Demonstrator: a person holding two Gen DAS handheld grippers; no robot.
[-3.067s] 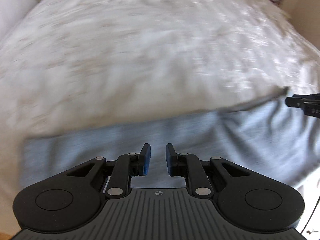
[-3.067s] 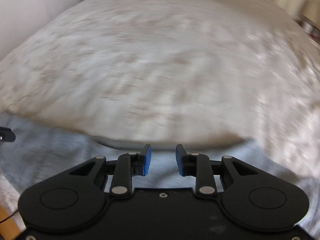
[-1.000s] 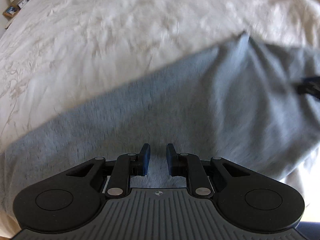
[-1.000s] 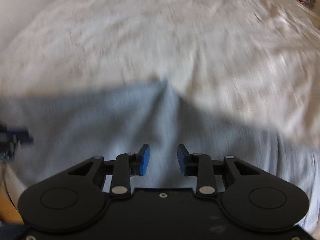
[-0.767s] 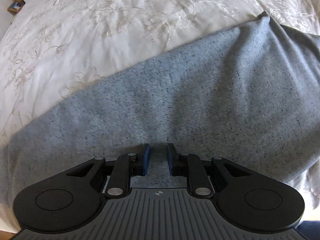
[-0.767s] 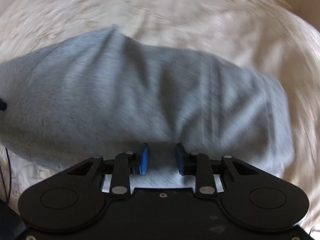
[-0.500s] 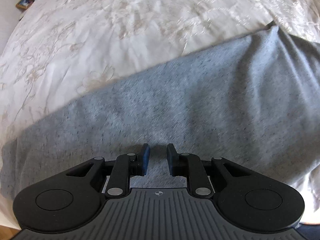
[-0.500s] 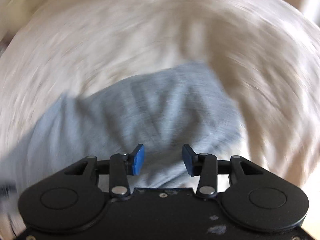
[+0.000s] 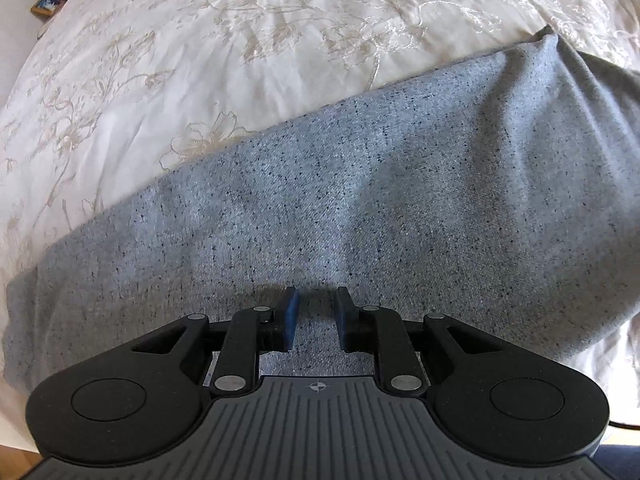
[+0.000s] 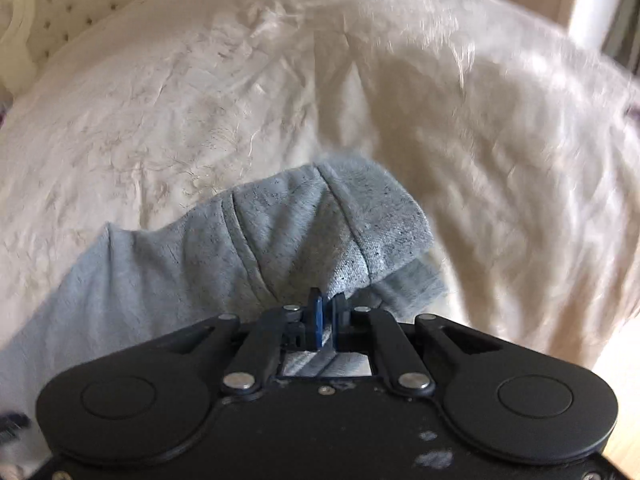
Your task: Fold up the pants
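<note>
Grey speckled pants (image 9: 360, 184) lie spread across a white embroidered bedspread (image 9: 180, 48). My left gripper (image 9: 314, 310) is open and empty, hovering low over the near part of the pants. In the right wrist view my right gripper (image 10: 327, 312) is shut on a fold of the pants (image 10: 280, 232) near their cuffed end, and the fabric bunches up in front of the jaws. The cuff (image 10: 384, 216) points to the right.
The bedspread (image 10: 160, 120) fills the far side in both views. A tufted headboard (image 10: 60, 8) stands at the far left of the right wrist view. A framed picture (image 9: 46, 4) sits beyond the bed's far left corner. Wooden floor (image 10: 624, 420) shows at the lower right.
My right gripper has swung toward the cuffed end of the pants and closed on the fabric. My left gripper has stayed open over the pants, barely shifting.
</note>
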